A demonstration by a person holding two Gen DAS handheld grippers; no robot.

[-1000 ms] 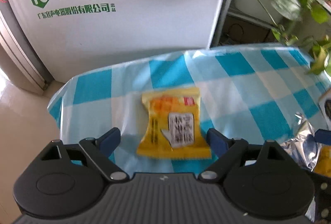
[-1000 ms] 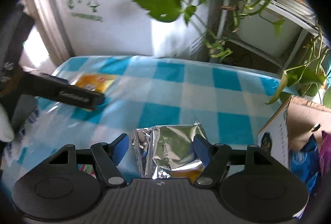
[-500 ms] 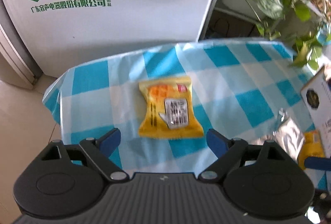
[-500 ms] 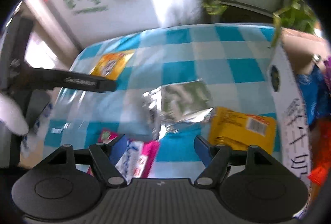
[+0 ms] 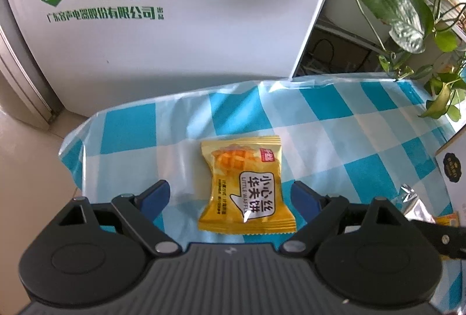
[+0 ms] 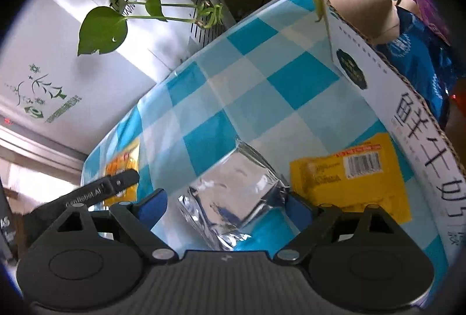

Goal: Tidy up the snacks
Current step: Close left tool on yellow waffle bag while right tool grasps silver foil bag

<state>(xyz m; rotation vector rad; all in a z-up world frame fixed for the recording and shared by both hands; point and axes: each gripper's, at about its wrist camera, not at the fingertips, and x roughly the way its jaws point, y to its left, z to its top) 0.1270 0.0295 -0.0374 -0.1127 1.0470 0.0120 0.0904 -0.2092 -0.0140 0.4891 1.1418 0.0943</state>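
A yellow waffle snack packet [image 5: 246, 187] lies flat on the blue-and-white checked tablecloth [image 5: 335, 123]. My left gripper [image 5: 230, 195] is open, its blue fingertips on either side of the packet's lower half. A crumpled silver foil packet [image 6: 233, 198] lies between the open fingers of my right gripper [image 6: 225, 208]. A yellow packet with a barcode [image 6: 349, 178] lies just right of it, against the cardboard box [image 6: 387, 99]. The waffle packet also shows in the right wrist view [image 6: 122, 166], partly behind the left gripper.
The cardboard box holds a blue bag [image 6: 419, 61] and a purple one [image 6: 431, 9]. A white appliance with green tree logo [image 5: 145, 9] stands behind the table. Plant leaves [image 5: 407, 3] hang over the far right corner. The table edge [image 5: 75, 146] drops off at left.
My left gripper has come closer over the waffle packet. My right gripper has swung and tilted, so the silver packet now sits between its fingers and the pink packets have left view.
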